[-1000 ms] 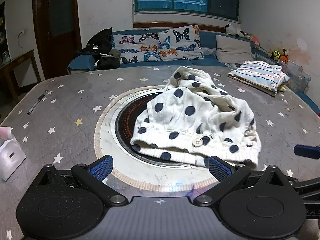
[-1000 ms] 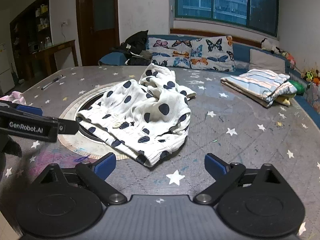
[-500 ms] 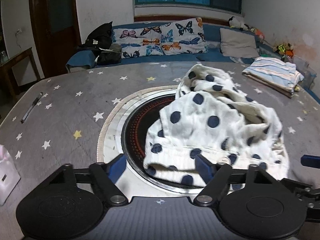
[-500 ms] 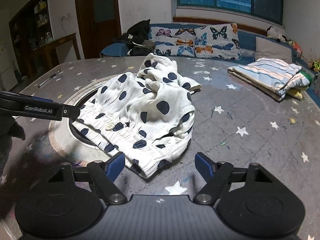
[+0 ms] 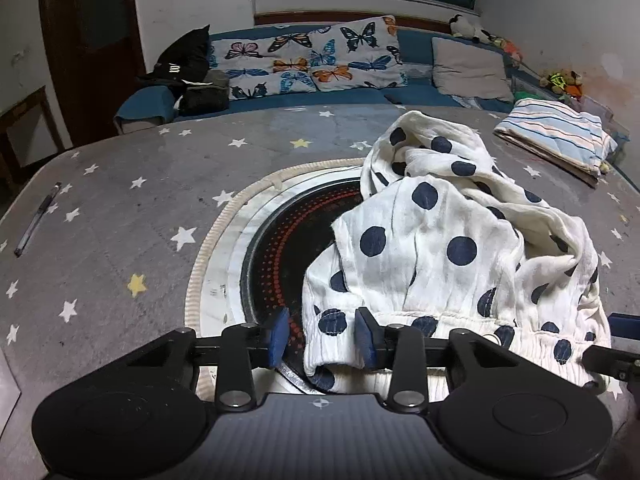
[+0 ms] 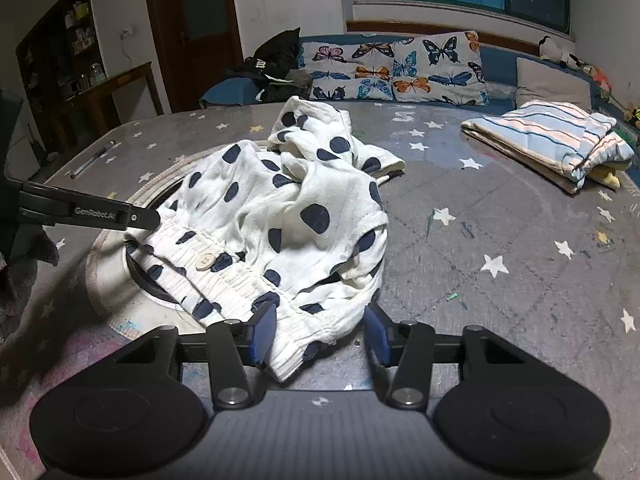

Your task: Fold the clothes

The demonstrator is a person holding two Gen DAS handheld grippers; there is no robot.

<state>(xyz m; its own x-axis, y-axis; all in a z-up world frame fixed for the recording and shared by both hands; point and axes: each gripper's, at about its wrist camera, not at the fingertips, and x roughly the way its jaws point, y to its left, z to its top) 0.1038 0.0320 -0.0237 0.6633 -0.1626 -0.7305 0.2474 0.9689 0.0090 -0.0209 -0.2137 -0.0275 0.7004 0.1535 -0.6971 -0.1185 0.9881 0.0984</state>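
Right wrist: garment (image 6: 280, 220) waistband nearest.

You can read 1 line of print here: "GenRobot.AI", in pale letters along the side of the black finger of the left gripper (image 6: 146, 219), which reaches in from the left edge of your right wrist view. The black garment (image 5: 182, 65) heaped on the sofa carries a small white mark, but it is too small for you to read.
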